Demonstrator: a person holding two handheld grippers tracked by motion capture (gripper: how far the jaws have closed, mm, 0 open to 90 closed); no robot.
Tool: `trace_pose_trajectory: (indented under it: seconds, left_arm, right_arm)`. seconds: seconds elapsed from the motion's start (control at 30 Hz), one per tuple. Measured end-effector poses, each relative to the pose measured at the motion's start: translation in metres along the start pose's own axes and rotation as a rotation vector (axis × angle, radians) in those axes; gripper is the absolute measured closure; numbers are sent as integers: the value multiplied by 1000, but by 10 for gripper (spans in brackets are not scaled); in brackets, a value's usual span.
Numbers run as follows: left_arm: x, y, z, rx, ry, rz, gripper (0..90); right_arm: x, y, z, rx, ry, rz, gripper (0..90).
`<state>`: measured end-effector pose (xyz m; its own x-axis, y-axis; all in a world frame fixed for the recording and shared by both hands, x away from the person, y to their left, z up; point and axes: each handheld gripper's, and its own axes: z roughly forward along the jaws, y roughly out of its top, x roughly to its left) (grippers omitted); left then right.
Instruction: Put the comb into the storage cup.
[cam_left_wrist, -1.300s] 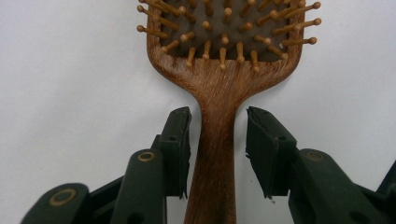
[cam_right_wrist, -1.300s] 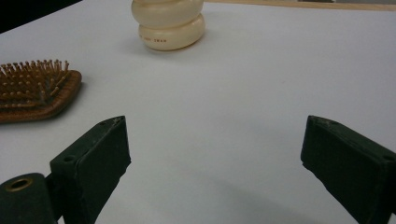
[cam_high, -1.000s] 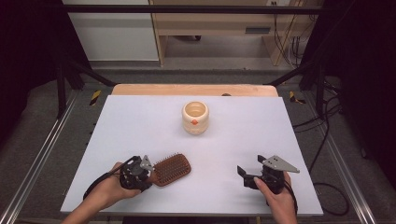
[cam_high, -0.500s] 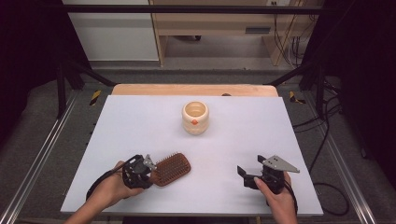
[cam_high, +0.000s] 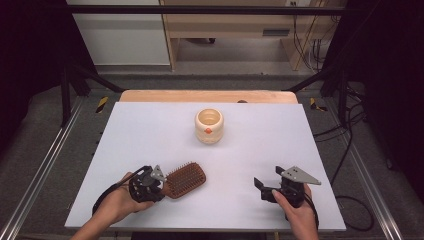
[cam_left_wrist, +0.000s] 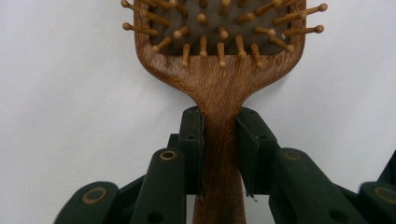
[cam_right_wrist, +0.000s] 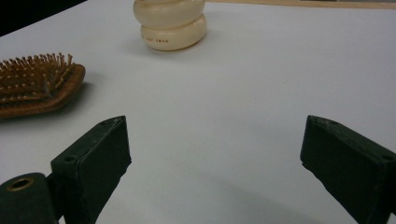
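Observation:
A brown wooden hairbrush (cam_high: 185, 179) lies bristles-up on the white table (cam_high: 150, 130) near the front left. My left gripper (cam_high: 162, 186) is shut on its handle; in the left gripper view both jaws press the handle's sides just below the brush head (cam_left_wrist: 219, 51), and my left gripper (cam_left_wrist: 220, 140) closes around the wood. My right gripper (cam_high: 261, 187) rests near the front right, held by a hand, open with nothing between its jaws (cam_right_wrist: 212, 154). A cream ribbed cup (cam_high: 209, 125) stands upright at the table's middle back, also seen in the right gripper view (cam_right_wrist: 169, 23) beyond the hairbrush (cam_right_wrist: 37, 88).
A wooden board (cam_high: 207, 96) edges the table's far side. Black frame bars (cam_high: 65, 90) and cables (cam_high: 345, 135) flank the table on the floor. White surface lies open between the brush and the right gripper.
The left hand and the brush have shifted slightly to the right and turned a little. The right gripper has not moved.

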<state>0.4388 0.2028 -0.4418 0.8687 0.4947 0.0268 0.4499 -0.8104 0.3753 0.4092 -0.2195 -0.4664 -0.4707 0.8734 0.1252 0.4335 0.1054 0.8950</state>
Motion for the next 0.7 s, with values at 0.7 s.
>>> trace_pose_trajectory:
  seconds: [0.7]
  left_arm:
    - [-17,5,-10,-358,219,7,725]
  right_arm:
    - [25,20,-4,-105,72,64,73]
